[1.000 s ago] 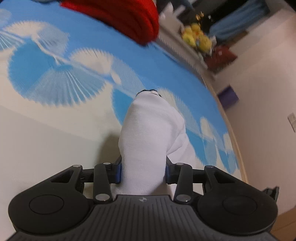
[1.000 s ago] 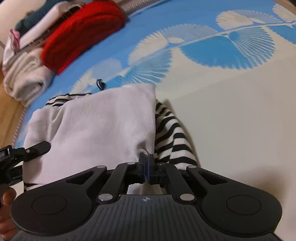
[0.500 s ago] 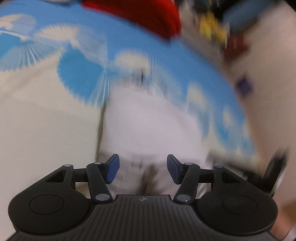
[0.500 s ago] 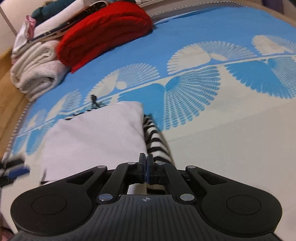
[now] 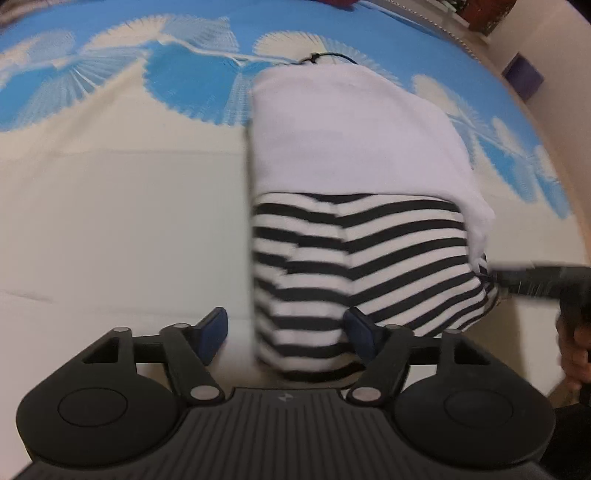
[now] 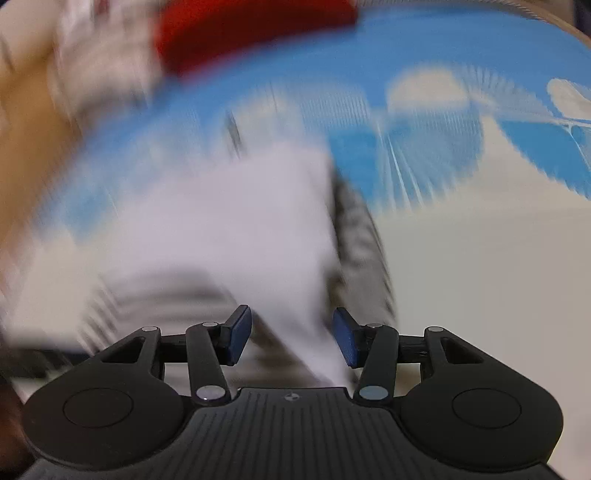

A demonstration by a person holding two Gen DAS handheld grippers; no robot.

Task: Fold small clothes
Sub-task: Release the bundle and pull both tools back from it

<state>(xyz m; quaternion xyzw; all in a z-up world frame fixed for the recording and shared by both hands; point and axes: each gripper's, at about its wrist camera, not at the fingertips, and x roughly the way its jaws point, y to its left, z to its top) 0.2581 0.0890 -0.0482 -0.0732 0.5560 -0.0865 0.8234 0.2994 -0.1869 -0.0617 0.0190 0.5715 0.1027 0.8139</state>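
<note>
A small garment lies folded on the blue and cream fan-patterned cloth point(image 5: 110, 221). Its white part point(image 5: 351, 140) lies on top and its black-and-white striped part point(image 5: 354, 266) shows at the near end. My left gripper point(image 5: 286, 332) is open, its blue pads either side of the striped end's near left corner. My right gripper point(image 6: 291, 339) is open, with the white fabric point(image 6: 240, 229) just in front of and between its pads; this view is blurred. The right gripper also shows at the right edge of the left wrist view point(image 5: 535, 280).
A red knitted item point(image 6: 240, 33) and a pale folded pile point(image 6: 92, 66) lie at the far side of the cloth, blurred. A purple box point(image 5: 522, 74) stands on the floor past the cloth's right edge. A black cord point(image 5: 321, 57) lies behind the garment.
Both grippers have let go of the garment and opened. The white part now lies flat over the striped part. The left gripper drew back; the right view is now in fast motion.
</note>
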